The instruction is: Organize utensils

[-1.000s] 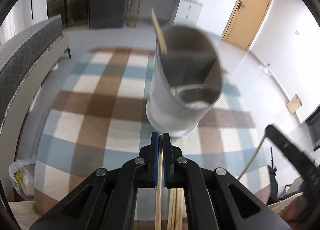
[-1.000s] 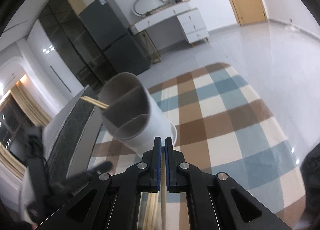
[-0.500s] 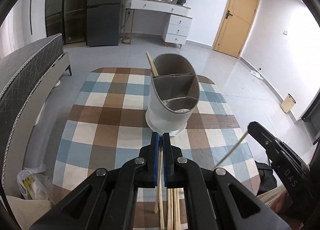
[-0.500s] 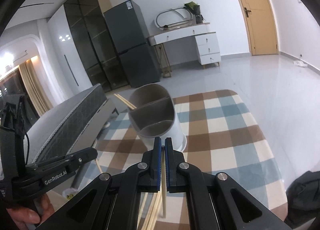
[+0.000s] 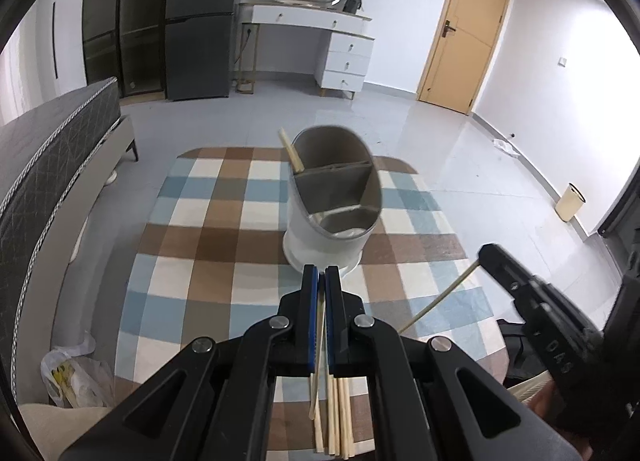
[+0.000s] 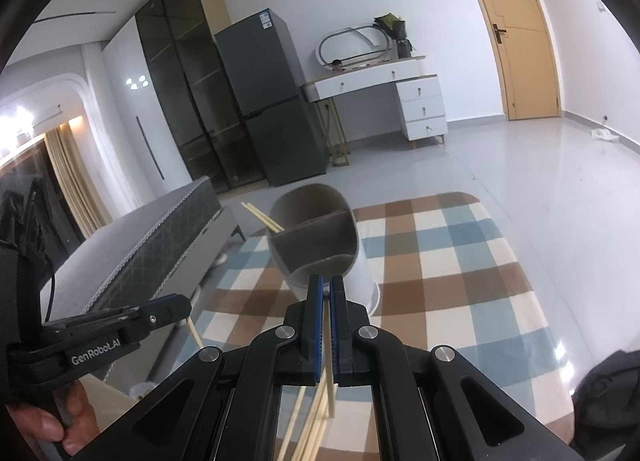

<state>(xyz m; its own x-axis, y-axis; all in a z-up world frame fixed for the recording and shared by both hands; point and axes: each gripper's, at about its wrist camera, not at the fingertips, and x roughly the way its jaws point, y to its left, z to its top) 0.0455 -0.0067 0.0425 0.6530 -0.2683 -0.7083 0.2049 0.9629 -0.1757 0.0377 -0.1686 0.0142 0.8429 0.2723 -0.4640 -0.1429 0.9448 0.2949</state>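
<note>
The left gripper [image 5: 322,275] has its blue-padded jaws pressed together on a single chopstick [image 5: 319,341], which hangs down behind the pads. Below it, the left view alone shows the loose bundle of chopsticks [image 5: 338,417] lying on the checked tablecloth [image 5: 192,245].

The right gripper [image 6: 326,287] is likewise clamped on one chopstick [image 6: 329,345]; its own view shows only part of that stick under the pads, while the left view shows its long free end slanting down from the gripper's tip.

Just beyond both sets of jaws stands the white utensil holder [image 5: 328,237], grey inside and split into compartments. Chopsticks [image 6: 262,217] lean out of its far compartment; the right view shows two there, the left view shows them as one strip.

Only the right view shows the hand [image 6: 44,425] gripping the left tool.
</note>
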